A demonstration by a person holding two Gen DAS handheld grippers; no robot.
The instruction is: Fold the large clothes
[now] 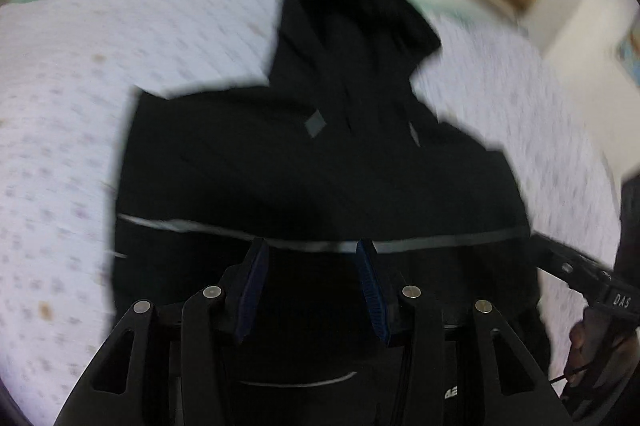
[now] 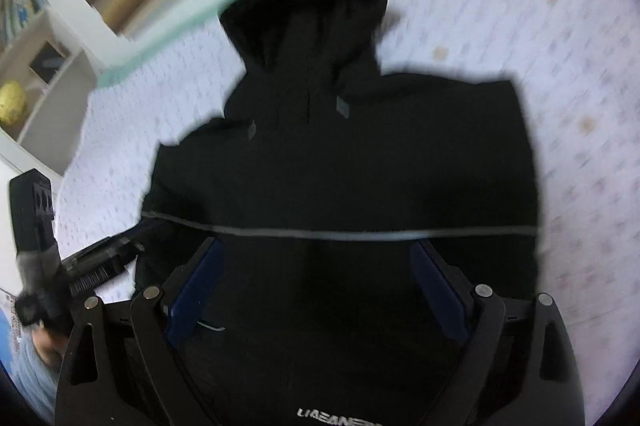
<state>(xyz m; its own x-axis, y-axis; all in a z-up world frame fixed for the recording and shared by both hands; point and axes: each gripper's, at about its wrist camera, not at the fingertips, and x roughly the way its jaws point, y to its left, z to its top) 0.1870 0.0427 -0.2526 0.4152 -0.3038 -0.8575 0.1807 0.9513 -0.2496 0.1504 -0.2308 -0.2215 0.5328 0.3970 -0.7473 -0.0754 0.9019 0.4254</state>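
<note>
Bedding with a faint floral print is covering the bed point(image 1: 60, 130) in the left wrist view, with slatted panelling blurring behind it. A black hooded jacket point(image 1: 320, 166) is lying flat across the bedding, hood point(image 1: 348, 22) pointing away, sleeves apparently tucked inward so the body is forming a rough rectangle. A thin reflective stripe point(image 1: 192, 224) is running across the lower body. The left tool point(image 1: 316, 282) is hanging over the hem area with its blue pads partly spread and nothing between them. At the right edge, the right tool point(image 1: 580, 274) is showing in a person's hand.

Shelving is appearing at the left of the right wrist view, beside the same bed point(image 2: 580, 106). The jacket point(image 2: 340, 166) is filling the centre, hood point(image 2: 308, 18) farthest away. The right tool point(image 2: 316, 290) is standing wide apart, gripping nothing, above the lower panel.

For a clean fold, each tool should probably be pinching one hem corner through all layers, then both carrying the hem evenly toward the shoulders, keeping the stripe straight.
</note>
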